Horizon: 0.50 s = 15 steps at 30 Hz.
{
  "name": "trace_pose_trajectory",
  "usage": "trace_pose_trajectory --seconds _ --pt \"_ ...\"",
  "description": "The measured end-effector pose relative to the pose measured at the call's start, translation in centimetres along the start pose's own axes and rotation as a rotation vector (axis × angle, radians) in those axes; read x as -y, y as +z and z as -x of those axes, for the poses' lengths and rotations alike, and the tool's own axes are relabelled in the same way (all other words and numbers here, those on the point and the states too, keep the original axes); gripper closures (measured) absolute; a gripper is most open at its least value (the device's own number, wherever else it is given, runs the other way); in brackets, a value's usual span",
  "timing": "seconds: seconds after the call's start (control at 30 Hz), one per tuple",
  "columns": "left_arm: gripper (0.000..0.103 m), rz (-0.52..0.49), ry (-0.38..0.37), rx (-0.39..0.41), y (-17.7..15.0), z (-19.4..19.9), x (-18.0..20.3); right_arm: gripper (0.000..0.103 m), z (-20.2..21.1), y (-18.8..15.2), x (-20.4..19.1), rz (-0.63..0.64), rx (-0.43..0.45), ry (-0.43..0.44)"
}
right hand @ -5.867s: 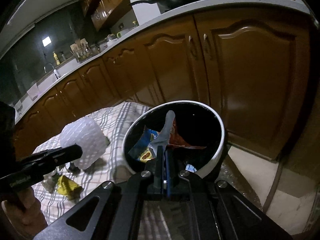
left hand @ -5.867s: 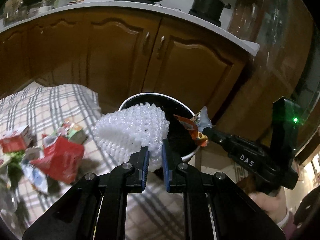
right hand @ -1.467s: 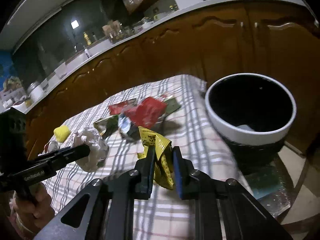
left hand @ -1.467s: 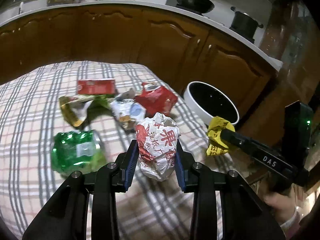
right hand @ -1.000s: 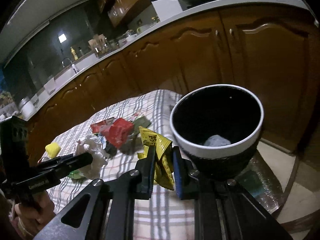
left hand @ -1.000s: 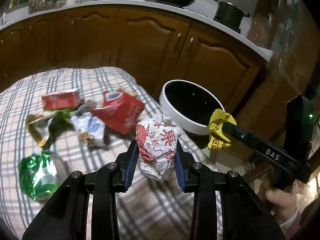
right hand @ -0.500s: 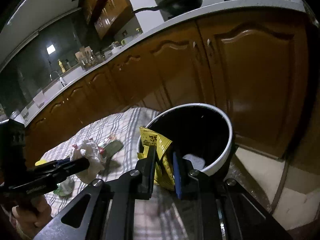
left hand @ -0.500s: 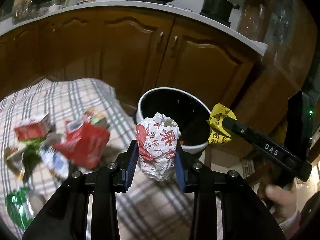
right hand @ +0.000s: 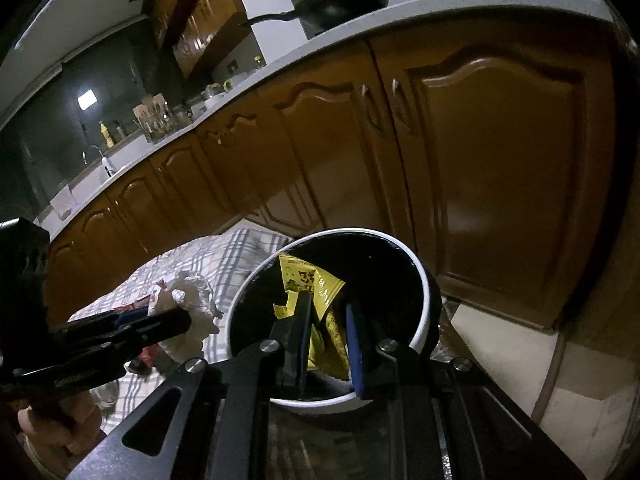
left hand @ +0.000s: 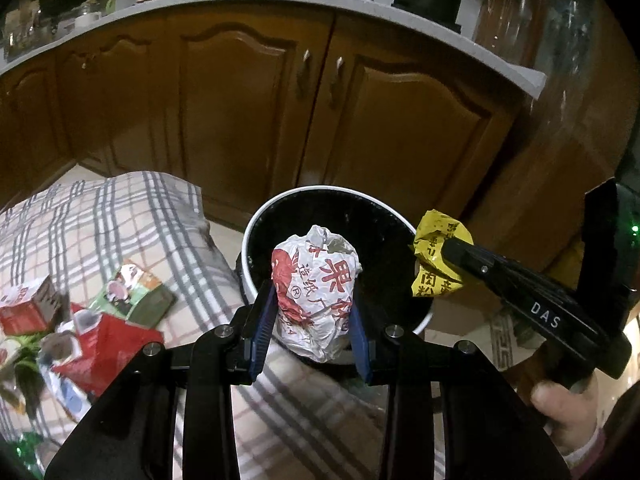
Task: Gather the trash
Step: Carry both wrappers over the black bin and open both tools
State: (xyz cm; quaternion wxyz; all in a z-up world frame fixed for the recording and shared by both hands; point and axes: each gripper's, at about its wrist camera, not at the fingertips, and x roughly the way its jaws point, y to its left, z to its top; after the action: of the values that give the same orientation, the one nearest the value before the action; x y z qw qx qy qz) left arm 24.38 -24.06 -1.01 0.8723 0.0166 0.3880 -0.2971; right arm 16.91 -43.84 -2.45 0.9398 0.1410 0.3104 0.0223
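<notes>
My left gripper is shut on a crumpled white wrapper with red print and holds it at the near rim of the white-rimmed black bin. My right gripper is shut on a yellow wrapper and holds it over the bin's opening. The right gripper with the yellow wrapper shows at the bin's right rim in the left wrist view. The left gripper and white wrapper show left of the bin in the right wrist view.
More trash lies on the checked tablecloth at left: a red wrapper, a green and orange packet, a red box. Brown kitchen cabinets stand behind the bin.
Both grippers have moved toward the bin with their wrappers. The yellow wrapper has come over the bin's opening, and the white wrapper has reached its near rim.
</notes>
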Motion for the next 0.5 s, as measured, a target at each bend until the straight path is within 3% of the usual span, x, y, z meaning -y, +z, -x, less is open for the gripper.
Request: trace_pose_trajectory --seconds 0.37,0.43,0.5 --pt "0.07 -0.016 0.012 -0.038 0.9 -3.0 0.2 0.087 -2.8 0.9 0.8 0.014 -0.039 -0.008" --pt "0.064 -0.018 0.019 -0.052 1.0 -3.6 0.3 0.086 -3.0 1.0 1.0 0.013 -0.043 -0.019" --pt "0.053 -0.007 0.03 -0.07 1.0 -4.1 0.2 0.078 -3.5 1.1 1.2 0.007 -0.056 -0.023"
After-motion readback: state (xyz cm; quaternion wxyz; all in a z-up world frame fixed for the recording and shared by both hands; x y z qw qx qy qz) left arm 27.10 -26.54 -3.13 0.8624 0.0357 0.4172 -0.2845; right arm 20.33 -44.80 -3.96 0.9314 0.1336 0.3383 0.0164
